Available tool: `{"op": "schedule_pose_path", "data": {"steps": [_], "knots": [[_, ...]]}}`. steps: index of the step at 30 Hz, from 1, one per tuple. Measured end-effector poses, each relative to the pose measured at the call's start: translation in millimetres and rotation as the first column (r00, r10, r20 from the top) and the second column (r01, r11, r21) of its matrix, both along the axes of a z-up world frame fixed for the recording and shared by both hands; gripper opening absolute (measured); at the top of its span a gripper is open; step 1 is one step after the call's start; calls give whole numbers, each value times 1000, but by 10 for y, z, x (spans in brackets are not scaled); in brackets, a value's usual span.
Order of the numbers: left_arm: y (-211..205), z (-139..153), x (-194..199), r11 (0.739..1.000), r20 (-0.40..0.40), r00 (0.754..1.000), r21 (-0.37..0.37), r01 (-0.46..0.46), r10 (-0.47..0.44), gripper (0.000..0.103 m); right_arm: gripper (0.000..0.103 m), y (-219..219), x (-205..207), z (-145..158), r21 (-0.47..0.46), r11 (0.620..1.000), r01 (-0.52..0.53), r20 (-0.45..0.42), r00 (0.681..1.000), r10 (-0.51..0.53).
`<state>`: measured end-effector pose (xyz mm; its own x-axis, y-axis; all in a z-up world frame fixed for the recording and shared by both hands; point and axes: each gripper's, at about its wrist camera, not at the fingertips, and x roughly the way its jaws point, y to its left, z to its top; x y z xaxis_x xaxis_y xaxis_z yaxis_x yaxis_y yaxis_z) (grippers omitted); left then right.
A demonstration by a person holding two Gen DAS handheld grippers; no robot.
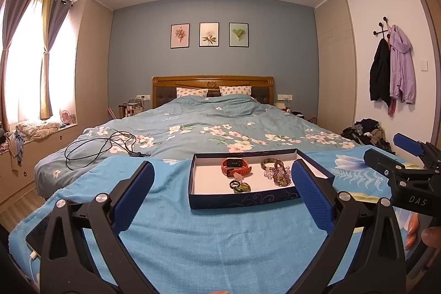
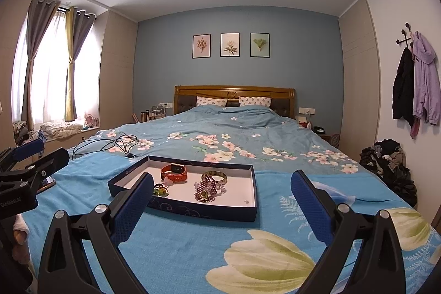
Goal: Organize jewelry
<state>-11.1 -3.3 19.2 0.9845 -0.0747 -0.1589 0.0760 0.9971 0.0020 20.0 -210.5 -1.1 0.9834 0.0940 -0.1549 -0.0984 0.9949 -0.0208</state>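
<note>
Open blanket (image 1: 193, 239) is lying bare along the bed's near edge, giving the left gripper (image 1: 223, 192) a free run to the tray (image 1: 242, 201); its raised wall is standing in the way, so entry is lying over the rim; a black cable (image 1: 96, 148) is cluttering the bed's left edge; the right gripper (image 2: 223, 197) is facing bare blanket beside the tray's right wall.

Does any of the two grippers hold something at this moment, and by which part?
Nothing is held. The left gripper and right gripper are both open and empty; the jewelry lies in the box.
</note>
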Motion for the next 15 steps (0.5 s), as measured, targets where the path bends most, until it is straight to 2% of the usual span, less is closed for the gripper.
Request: {"op": "schedule_pose_path", "data": {"steps": [15], "knots": [[-17,16,7,1000,5,1000,-1,-4,4,98,96,-8,-14,20,4,1000,1,8,1000,-1]]}}
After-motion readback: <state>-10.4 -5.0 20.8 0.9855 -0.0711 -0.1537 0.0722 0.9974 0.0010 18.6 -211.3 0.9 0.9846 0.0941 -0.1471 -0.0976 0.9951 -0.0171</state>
